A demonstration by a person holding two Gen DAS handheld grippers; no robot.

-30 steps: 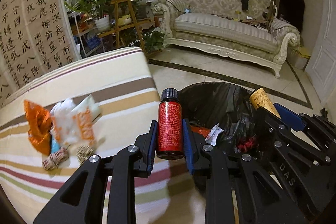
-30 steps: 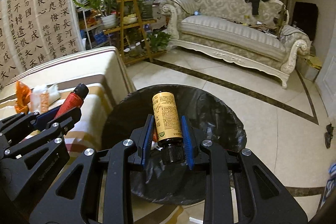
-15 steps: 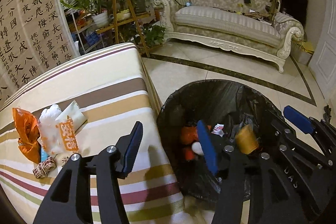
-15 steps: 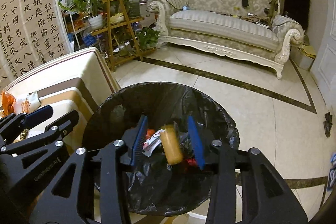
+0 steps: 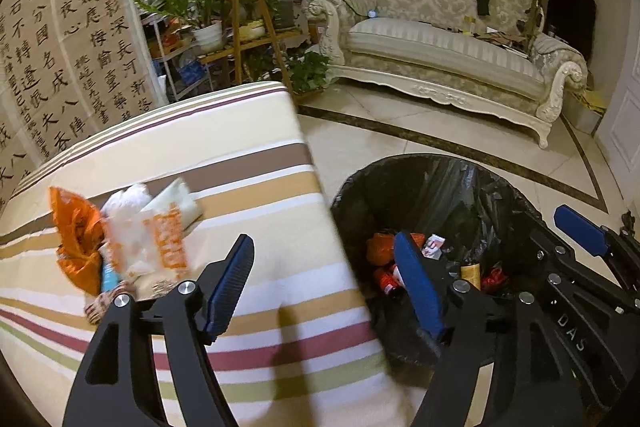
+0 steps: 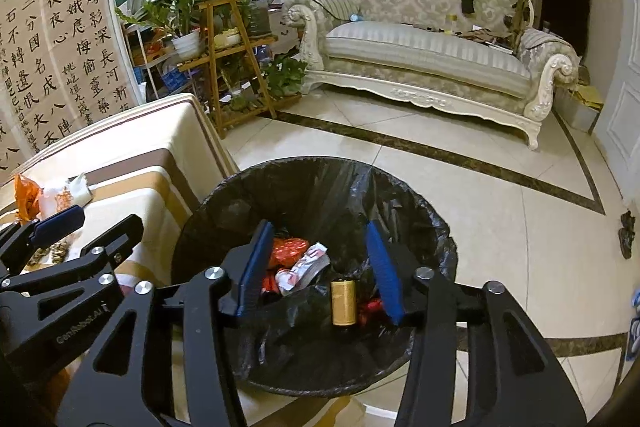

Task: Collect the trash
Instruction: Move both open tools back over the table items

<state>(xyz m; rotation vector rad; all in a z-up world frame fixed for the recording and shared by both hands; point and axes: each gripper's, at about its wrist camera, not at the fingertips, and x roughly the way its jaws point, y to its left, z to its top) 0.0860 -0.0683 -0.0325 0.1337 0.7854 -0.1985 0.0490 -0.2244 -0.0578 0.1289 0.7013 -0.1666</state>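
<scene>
A black-bagged trash bin (image 6: 320,187) stands on the floor beside the striped table (image 5: 224,155). Inside it lie a gold bottle (image 6: 344,301), a red bottle (image 5: 386,281) and wrappers (image 6: 306,263). My right gripper (image 6: 320,263) is open and empty above the bin. My left gripper (image 5: 324,283) is open and empty over the table's edge next to the bin (image 5: 460,187). A pile of trash lies on the table at the left: an orange bag (image 5: 76,227), a white and orange wrapper (image 5: 152,239) and small bundles (image 5: 100,307).
A cream sofa (image 6: 432,55) stands at the back. A wooden plant stand (image 6: 236,67) with potted plants is behind the table. A calligraphy screen (image 5: 60,47) stands at the left. Tiled floor (image 6: 520,207) lies to the right of the bin.
Both grippers opened and dropped their bottles, red from the left and gold from the right, into the bin. The left gripper has shifted left toward the table.
</scene>
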